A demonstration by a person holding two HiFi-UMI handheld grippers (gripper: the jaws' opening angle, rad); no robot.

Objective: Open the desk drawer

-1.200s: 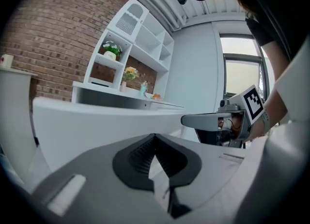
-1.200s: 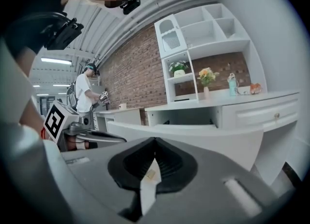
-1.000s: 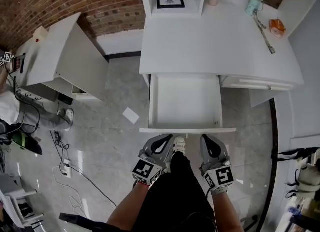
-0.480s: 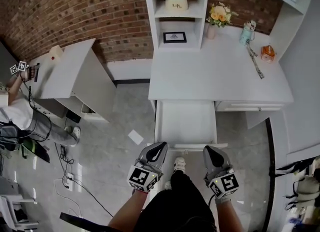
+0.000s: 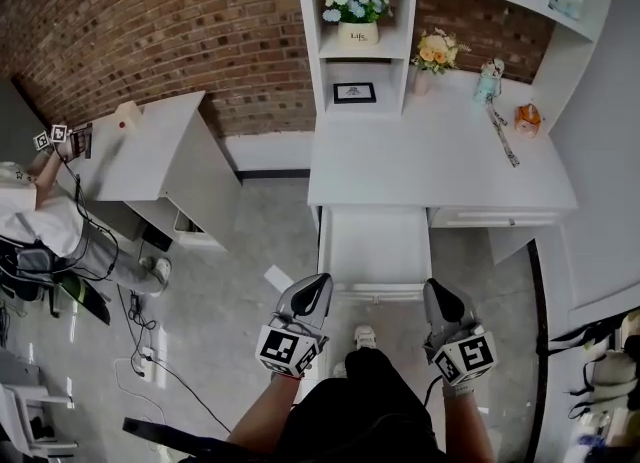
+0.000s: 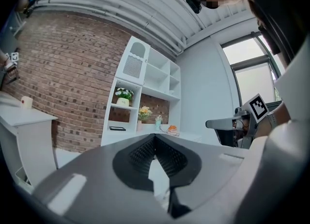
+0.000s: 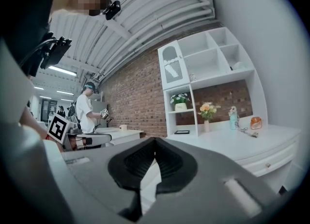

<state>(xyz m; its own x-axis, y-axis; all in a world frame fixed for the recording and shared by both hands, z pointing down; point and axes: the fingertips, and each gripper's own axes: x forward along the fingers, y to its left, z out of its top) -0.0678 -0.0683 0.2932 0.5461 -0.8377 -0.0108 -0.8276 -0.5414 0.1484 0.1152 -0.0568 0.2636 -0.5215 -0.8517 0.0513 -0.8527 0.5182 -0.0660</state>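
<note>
Black clothes (image 5: 365,406); grey, marker-tagged left hand-held gripper (image 5: 320,281) and right hand-held gripper (image 5: 438,287).

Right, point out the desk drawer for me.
Head view, centre: the drawer stands pulled out of the white desk, just beyond the left gripper and right gripper.

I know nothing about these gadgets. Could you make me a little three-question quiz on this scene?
1. True or false: the white desk drawer is pulled open.
2. What do the left tongs and right tongs hold? A nothing; B a cable; C a vase.
3. What stands on the shelf just above the black-framed picture?
Key: 1 true; 2 A; 3 a pale pot of white flowers.
</note>
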